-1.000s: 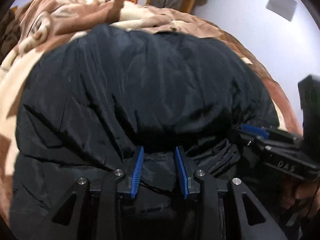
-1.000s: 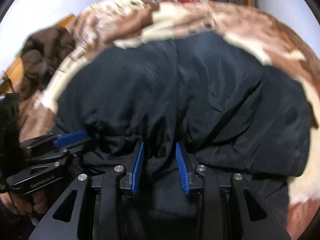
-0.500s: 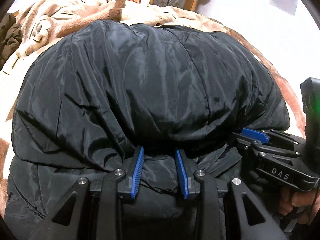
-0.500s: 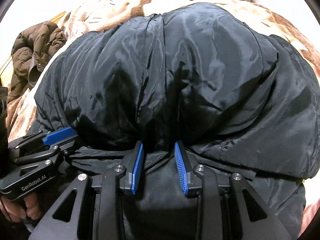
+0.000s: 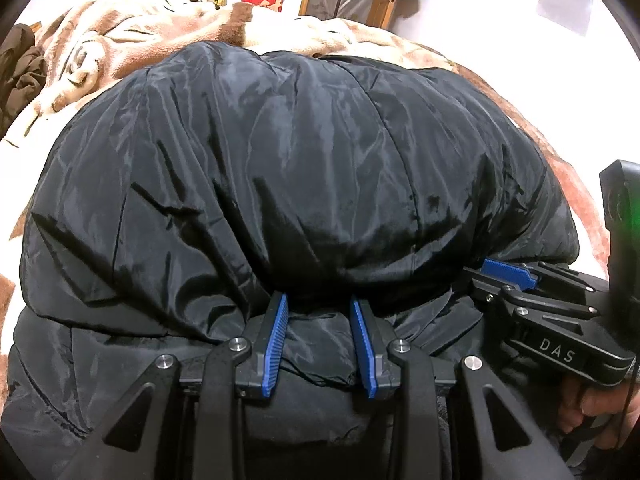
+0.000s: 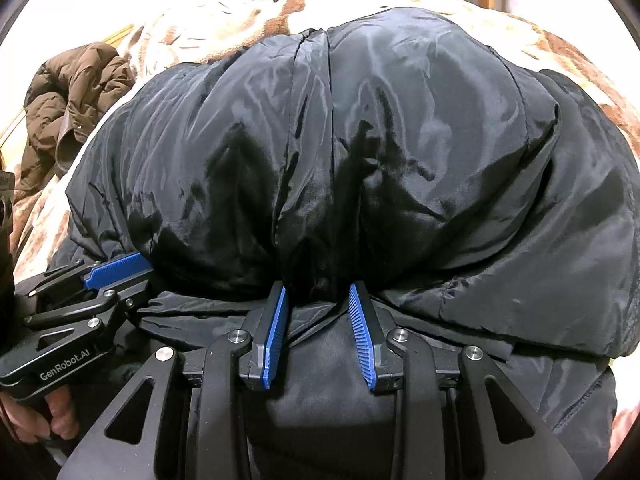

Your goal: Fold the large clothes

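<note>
Black puffer jacket [image 5: 304,168] lies on the bed over a brown-and-cream blanket [image 5: 132,40], its upper layer doubled over into a bulging fold toward both cameras. Left tool [image 5: 320,312] pinches a bunch of the jacket's near edge between its blue pads, tips buried under the fold; right tool [image 6: 316,304] does the same just beside it, each tool showing at the edge of the other's view, with a hand [image 6: 36,416] on the left grip. A brown coat [image 6: 68,104] sits crumpled at the bed's left side.
</note>
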